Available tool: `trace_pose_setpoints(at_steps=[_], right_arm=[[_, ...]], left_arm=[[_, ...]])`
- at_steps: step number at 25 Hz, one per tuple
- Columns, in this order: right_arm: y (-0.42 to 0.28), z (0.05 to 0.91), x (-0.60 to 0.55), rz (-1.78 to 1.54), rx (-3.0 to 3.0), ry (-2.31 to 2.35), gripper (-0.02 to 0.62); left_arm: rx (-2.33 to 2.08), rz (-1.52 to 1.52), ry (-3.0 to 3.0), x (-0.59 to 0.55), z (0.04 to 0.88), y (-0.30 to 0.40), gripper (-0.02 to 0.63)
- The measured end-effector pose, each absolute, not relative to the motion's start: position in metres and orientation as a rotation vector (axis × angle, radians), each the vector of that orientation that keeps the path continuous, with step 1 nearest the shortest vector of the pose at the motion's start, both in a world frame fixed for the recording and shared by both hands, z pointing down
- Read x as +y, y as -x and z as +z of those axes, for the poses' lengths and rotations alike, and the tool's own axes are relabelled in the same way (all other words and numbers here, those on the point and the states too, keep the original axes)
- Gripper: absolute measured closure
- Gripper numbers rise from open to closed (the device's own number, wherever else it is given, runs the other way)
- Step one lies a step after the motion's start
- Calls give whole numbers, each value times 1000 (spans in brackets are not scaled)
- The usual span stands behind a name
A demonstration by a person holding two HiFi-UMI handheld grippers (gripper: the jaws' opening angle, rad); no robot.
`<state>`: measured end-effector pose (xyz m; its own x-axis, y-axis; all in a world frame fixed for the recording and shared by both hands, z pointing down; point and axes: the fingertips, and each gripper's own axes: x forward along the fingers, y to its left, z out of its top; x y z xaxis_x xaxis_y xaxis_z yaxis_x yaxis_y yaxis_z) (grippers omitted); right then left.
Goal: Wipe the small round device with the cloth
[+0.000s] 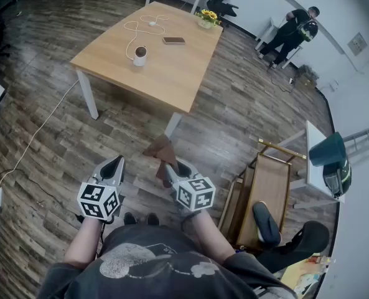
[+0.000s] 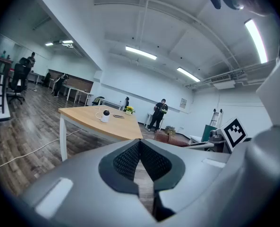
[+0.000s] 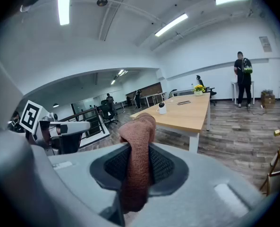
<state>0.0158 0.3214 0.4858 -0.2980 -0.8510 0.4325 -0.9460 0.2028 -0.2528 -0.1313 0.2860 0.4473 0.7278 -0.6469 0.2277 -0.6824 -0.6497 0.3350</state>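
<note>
A person stands on a wood floor [image 1: 47, 136] facing the counter [image 1: 172, 73], a gripper in each hand. At left, the left gripper [image 1: 114, 166] is held low, its jaws together with nothing between them. Ahead, the small white device [image 1: 140, 55] sits upright near the counter's left edge, a white cable [image 1: 134, 28] looped behind it and a phone [image 1: 173, 40] to its right. At right, the right gripper [image 1: 172, 170] has its jaws clamped on a brown cloth [image 1: 161, 150], well apart from the device
</note>
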Motion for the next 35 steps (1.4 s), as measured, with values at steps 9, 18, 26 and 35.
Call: trace_pose_setpoints(at_steps=[9,18,26,35], right_arm=[[-12,501,324,750,-2244,-1729,518],[-4,508,315,804,-2231,-1771,518],[1,504,306,829,-2253,-1859,518],[-12,517,271,860,-2249,-1840,518]], left_arm=[[-999,133,-2526,283,455,132,588],[-986,140,-2500,279,465,144,588],[-958,144,-2495,274,474,154,588],[-1009,158,-2439,245,490,153,588]])
